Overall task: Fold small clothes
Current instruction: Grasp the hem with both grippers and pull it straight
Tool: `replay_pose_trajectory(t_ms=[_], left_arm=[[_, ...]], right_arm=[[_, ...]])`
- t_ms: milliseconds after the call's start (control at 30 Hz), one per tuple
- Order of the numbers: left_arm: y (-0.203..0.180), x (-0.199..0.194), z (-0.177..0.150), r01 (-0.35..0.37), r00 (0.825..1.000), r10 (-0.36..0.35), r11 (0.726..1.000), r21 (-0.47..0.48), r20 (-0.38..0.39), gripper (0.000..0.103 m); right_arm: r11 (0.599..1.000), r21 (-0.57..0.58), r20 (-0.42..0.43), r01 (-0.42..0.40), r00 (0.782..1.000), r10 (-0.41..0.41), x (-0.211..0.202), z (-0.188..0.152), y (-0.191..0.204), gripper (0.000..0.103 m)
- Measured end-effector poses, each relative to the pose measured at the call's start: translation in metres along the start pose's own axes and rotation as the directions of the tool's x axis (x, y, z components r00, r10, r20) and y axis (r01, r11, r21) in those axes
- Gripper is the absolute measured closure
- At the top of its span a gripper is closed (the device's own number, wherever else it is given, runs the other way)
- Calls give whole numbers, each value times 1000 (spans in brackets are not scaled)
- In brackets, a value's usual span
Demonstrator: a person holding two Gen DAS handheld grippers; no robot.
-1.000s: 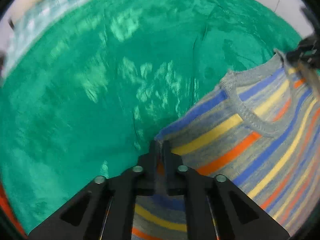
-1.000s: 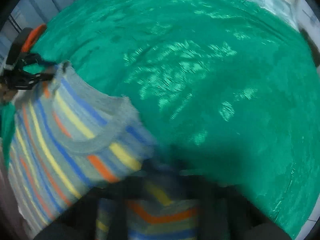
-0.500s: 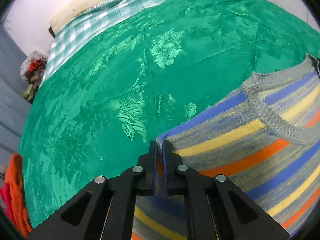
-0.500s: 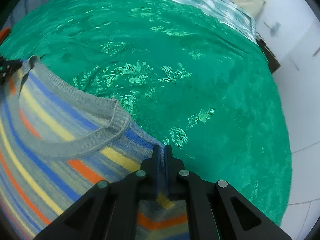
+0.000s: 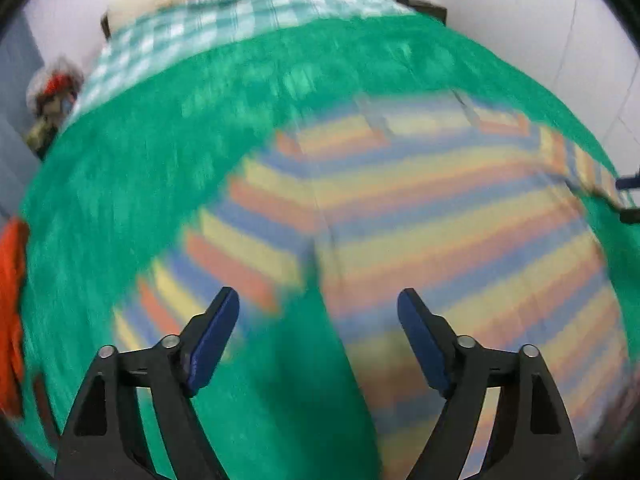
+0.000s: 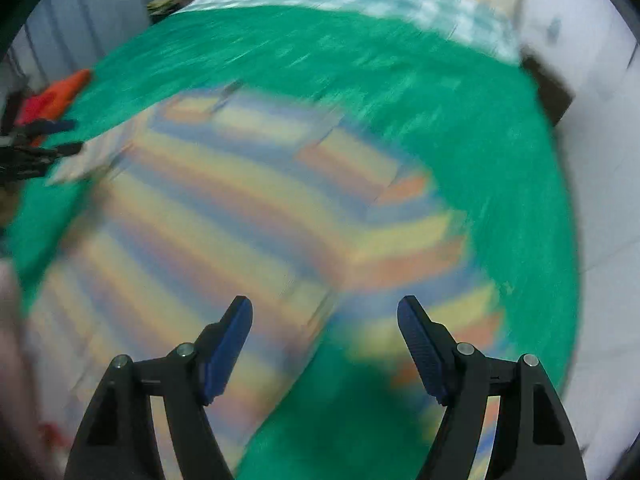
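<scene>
Bedroom: green-covered bed [image 5: 168, 168]

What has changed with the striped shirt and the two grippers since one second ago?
Both let go. The left hand-held gripper and right hand-held gripper, earlier each shut on a shoulder of the striped shirt, are opening with nothing between the jaws, and have pulled up and away. The shirt now lies spread on the green cover. The cover and the orange cloth stayed.

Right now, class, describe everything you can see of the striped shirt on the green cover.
The striped shirt is a soft-looking knit with blue, yellow, orange and grey bands. It lies spread on the green cover, both short sleeves out to the sides. Motion blur hides finer detail. Both grippers' fingers are opening above it, with nothing between them, so nothing grips it.
</scene>
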State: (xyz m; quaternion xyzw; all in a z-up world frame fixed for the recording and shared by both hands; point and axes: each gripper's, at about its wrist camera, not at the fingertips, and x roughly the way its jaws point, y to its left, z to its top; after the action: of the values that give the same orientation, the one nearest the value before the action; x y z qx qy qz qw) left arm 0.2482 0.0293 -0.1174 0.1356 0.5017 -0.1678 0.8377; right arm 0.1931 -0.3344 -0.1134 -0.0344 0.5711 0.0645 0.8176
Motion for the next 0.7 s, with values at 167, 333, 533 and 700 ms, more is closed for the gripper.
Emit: replay_pose_trajectory(t_ms=[167,333,533,700], left_arm=[[-28,-7,-116,31,979,-52,993,-111,-196,20],[-58,-4,-153,-39,979,25,997,-68,-201,26],[-67,-5,-161,-111,970,100,993,-37,-221,63],[-62,-10,-167,-123,974,107,990,-70,-199,60]], right_arm=[[945,273,-86,-179,974,210,-17,-146,30,29],[857,453,-77,-245,947,311,10,-222,51,47],[920,381,-195,-90,965,175,6,-229,57,99],[933,359,-222,-26,969,112,19,-226,65,99]])
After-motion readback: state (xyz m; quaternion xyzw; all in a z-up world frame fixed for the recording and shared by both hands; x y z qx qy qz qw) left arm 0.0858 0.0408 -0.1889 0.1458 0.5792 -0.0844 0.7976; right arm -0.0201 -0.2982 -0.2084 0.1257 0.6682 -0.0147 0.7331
